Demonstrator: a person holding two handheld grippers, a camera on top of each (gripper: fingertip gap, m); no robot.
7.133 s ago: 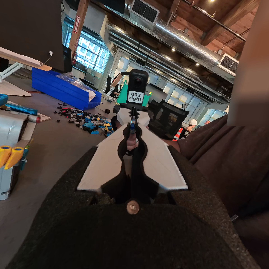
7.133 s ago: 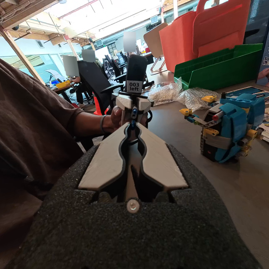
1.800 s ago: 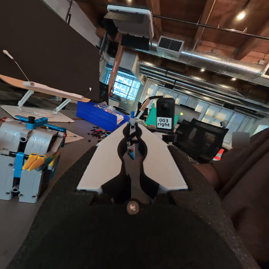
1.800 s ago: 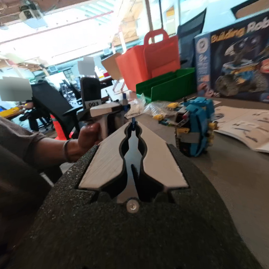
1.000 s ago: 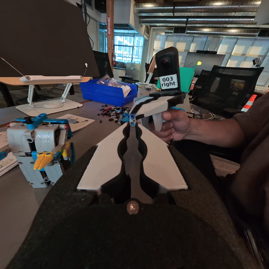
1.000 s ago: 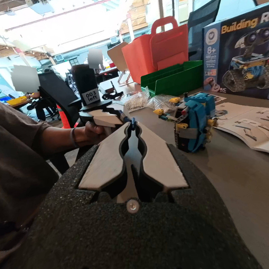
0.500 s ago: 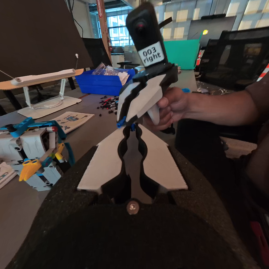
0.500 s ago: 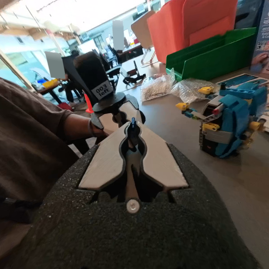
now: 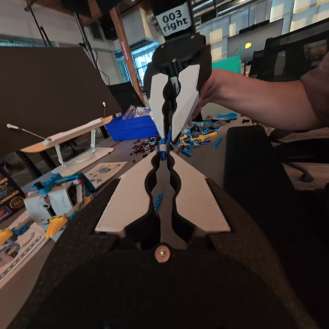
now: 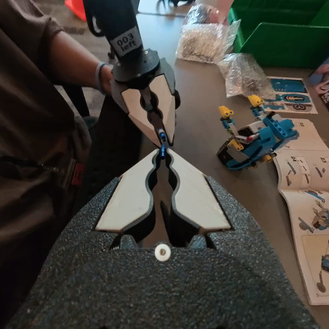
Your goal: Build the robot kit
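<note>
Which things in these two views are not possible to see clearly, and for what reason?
- Small blue-and-white piece between both claws, left wrist view: too small to tell whether it is one part or two.
- Toy robot model, right wrist view: motion-blurred.
- Instruction booklet, right wrist view: cut by the right edge.
- Blue bin contents, left wrist view: hidden by its wall.

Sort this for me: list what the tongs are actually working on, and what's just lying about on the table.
In hand:
left tongs and right tongs, both shut tip to tip on the small blue and white part.

Lying about:
toy robot, booklet, loose pieces, blue bin, green bin, plastic bags.
</note>
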